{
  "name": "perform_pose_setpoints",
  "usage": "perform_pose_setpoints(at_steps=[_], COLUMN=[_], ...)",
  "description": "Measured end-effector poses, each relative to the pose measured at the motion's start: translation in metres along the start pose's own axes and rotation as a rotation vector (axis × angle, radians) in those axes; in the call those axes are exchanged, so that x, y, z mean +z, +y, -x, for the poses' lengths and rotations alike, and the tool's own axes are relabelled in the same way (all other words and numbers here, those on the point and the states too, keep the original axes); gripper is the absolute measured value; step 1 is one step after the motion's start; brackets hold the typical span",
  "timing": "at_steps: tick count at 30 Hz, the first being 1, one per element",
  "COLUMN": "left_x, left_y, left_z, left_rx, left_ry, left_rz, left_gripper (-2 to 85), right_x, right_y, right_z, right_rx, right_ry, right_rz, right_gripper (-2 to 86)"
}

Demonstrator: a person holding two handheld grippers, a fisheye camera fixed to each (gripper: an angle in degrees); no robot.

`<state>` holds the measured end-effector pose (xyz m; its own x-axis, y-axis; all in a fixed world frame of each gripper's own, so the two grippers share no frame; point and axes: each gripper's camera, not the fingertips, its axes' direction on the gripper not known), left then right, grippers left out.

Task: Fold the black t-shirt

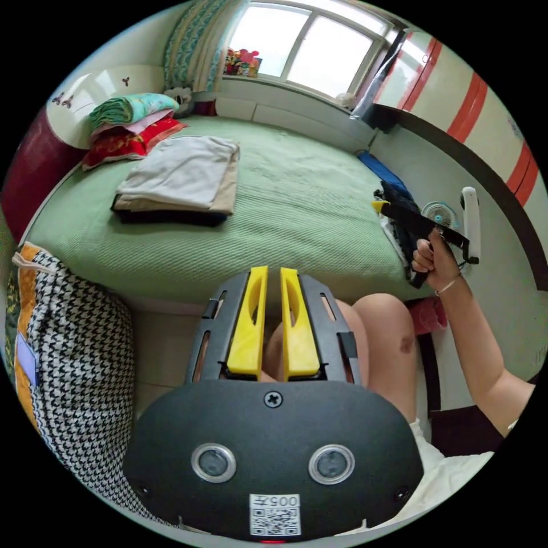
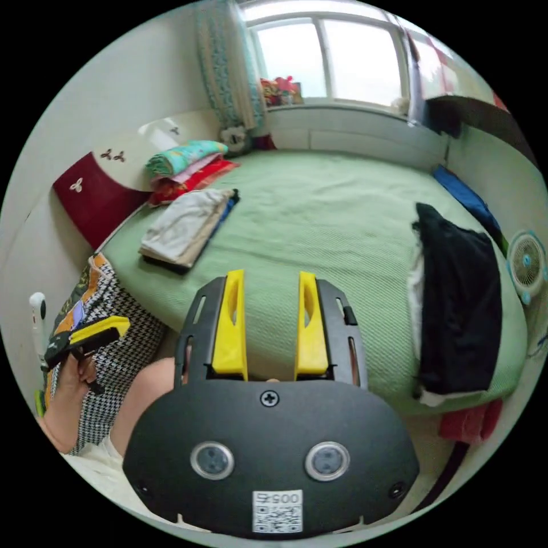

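Nearest the lens in the right gripper view: right claw (image 2: 270, 319), yellow jaws parted with a clear gap, nothing between them, held over the near edge of the bed (image 2: 331, 228). Left claw (image 1: 272, 325): jaws almost together with a thin slit between, empty, held low in front of the person's knee (image 1: 388, 337).

Black t-shirt (image 2: 459, 308) lies on the bed's right-hand near corner, on top of something white, partly hanging toward the edge. From the right claw it lies to the right and slightly ahead, well apart. Long axis runs roughly away from the person, along the bed's side. Judgement: right claw is the nearer; left must cross over.

Surface: green textured cover, broad open middle, good for spreading. Folded pale garments (image 1: 182, 177) sit on the far left, bright bedding stack (image 1: 131, 128) behind them. Houndstooth bag (image 1: 74, 354) beside the bed; window (image 2: 331, 54) beyond; small fan (image 2: 528, 265) at right.
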<state>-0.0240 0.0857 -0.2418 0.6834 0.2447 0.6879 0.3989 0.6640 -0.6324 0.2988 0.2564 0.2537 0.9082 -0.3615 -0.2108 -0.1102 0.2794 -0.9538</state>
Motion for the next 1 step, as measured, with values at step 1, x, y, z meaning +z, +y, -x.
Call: perform_pose_setpoints(at_steps=[1], left_x=[-0.0071], left_y=[0.0069], left_z=[0.0099], left_rx=[-0.007], left_ry=[-0.030], left_rz=[0.004], left_gripper=[5.3], right_x=[0.0075], right_y=[0.0007], right_z=[0.0114], right_rx=[-0.011], right_ry=[-0.008], right_rz=[-0.011], right_gripper=[9.6])
